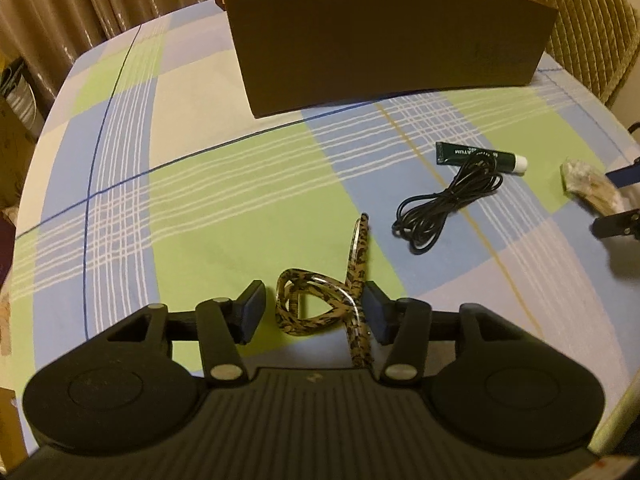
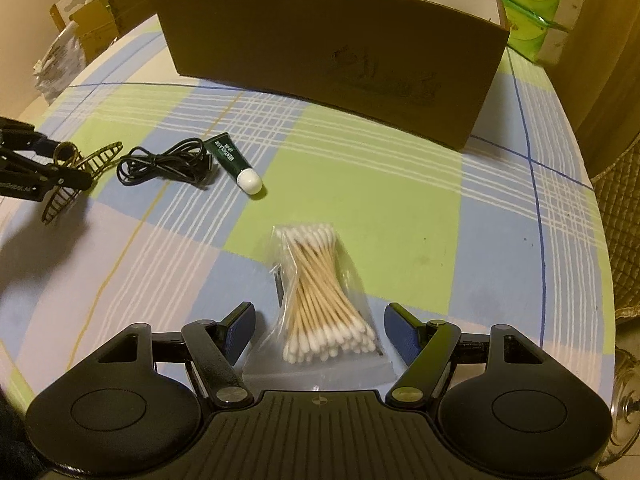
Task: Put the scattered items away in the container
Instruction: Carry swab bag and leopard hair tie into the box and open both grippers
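A leopard-print hair claw point(image 1: 320, 304) lies between the fingers of my left gripper point(image 1: 314, 300). The right pad touches it; a strip of cloth shows between it and the left pad. The right wrist view has this claw point(image 2: 80, 168) with its teeth spread, at my left gripper point(image 2: 48, 164). My right gripper point(image 2: 320, 320) stands open around a clear bag of cotton swabs point(image 2: 320, 292), with both pads apart from it. A coiled black cable point(image 2: 168, 164) and a green tube with a white cap point(image 2: 234, 162) lie between the two grippers. The tall brown box point(image 2: 340, 60) stands behind them.
Everything rests on a round table with a blue, green and white checked cloth point(image 1: 200, 184). A quilted chair back point(image 1: 584, 20) rises behind the box point(image 1: 384, 48). Green tissue packs point(image 2: 532, 0) and cardboard boxes stand beyond the table, and a glass object point(image 2: 628, 400) sits past its right edge.
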Demonstrator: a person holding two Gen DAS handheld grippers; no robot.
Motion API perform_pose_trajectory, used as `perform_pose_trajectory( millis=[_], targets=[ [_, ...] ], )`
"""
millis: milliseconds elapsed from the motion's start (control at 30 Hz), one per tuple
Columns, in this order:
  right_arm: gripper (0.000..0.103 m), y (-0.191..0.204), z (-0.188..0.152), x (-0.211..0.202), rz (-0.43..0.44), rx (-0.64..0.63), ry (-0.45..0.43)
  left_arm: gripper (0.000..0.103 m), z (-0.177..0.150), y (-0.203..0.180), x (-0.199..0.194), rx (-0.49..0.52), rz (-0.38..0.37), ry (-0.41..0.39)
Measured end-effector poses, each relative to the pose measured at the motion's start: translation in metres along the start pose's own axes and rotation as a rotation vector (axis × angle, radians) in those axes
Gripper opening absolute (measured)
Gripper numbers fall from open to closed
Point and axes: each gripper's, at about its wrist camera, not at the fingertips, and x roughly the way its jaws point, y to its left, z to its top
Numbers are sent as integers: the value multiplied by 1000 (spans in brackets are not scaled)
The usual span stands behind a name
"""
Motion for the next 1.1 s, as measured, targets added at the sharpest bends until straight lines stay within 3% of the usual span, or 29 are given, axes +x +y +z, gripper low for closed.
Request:
perform_pose_trajectory(
  millis=[67, 400, 567, 633, 1100],
  targets=[
    [69, 0, -1, 0, -2, -6, -2, 38, 0, -2, 0, 3, -5, -6],
    [57, 1, 11, 4, -7, -33, -14, 38, -2, -8, -2, 20, 22, 2],
    [30, -1, 18, 6, 5, -26, -19, 38, -5, -9, -6, 11, 29, 7],
    [25, -1, 19, 6, 13, -22, -18, 38, -6, -10, -7, 6, 34, 10],
    [23, -5, 20, -6, 32, 47, 6, 37, -8, -10, -24, -8, 36, 8]
  ],
)
